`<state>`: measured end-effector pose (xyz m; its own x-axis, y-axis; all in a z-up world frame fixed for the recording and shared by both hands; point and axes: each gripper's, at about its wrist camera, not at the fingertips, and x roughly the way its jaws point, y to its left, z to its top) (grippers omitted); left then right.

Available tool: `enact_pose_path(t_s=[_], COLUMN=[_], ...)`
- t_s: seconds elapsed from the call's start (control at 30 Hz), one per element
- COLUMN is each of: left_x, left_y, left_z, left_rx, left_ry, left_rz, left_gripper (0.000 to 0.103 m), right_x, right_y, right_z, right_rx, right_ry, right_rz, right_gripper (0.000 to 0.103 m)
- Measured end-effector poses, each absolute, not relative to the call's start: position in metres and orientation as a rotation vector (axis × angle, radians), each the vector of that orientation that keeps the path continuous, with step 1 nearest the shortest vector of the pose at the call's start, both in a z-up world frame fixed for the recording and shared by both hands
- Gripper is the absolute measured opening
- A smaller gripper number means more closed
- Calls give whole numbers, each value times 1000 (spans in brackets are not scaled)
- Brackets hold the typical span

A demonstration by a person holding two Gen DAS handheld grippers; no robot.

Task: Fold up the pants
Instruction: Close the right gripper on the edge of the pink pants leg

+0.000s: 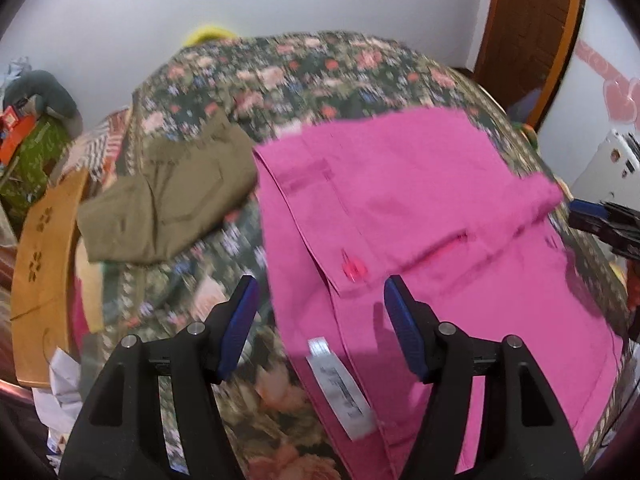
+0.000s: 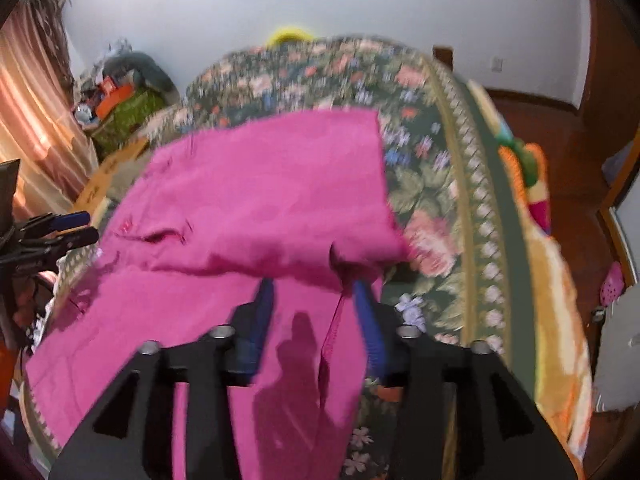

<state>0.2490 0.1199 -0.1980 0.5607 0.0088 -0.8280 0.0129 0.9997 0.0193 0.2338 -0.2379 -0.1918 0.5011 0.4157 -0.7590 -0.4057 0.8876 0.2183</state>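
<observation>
Nearest to me in the left wrist view, my left gripper (image 1: pixel 318 300) hangs with its fingers spread wide and nothing between them, straddling the left edge of the pink pants (image 1: pixel 420 208) at about six o'clock; I judge it is parked there ready to take that edge or pin it down. Just ahead of it, between the fingers, a white label (image 1: pixel 340 388) lies exposed on the cloth, which tells me the waistband is turned so the inside shows. In the right wrist view my right gripper (image 2: pixel 314 286) has its fingers apart too, but a folded lip of the pants (image 2: pixel 260 184) droops over their tips at twelve o'clock, so I cannot tell whether they pinch cloth or merely sit under it. The pants lie across the flowered bedspread (image 1: pixel 248 80), one layer doubled over the other toward the near side, so I take the first fold to be under way. Farther off at ten o'clock in the left view an olive garment (image 1: pixel 168 196) lies folded, well apart from the pink one, probably set aside to keep space free. Beyond it, at nine o'clock, a cardboard box (image 1: pixel 44 260) stands beside the bed.
</observation>
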Motion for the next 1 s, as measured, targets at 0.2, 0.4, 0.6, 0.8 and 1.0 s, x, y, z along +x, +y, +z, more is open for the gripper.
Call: enact_pose_path(t_s=[0.2,0.4,0.6,0.8,1.0], left_x=[284,296,296,299,294], left_y=[129,140,137,126,130], left_z=[-217,-251,-251,-252,-245], left_rx=[27,14,80,235,205], left_ry=[1013,1063,1033,984,975], left_rz=[50,97,141,231,217], left_gripper=[65,74,78,78,78], right_x=[249,258,246,241,273], right_y=[-225,-209,-212,-215,-216], right_z=[-188,-213,-206,-165,-190], right_rx=[-41,-78,-64,5,14], right_ry=[873,929,900,821,920], right_rz=[510,546,557,608,526], right_gripper=[44,22,7,6,6])
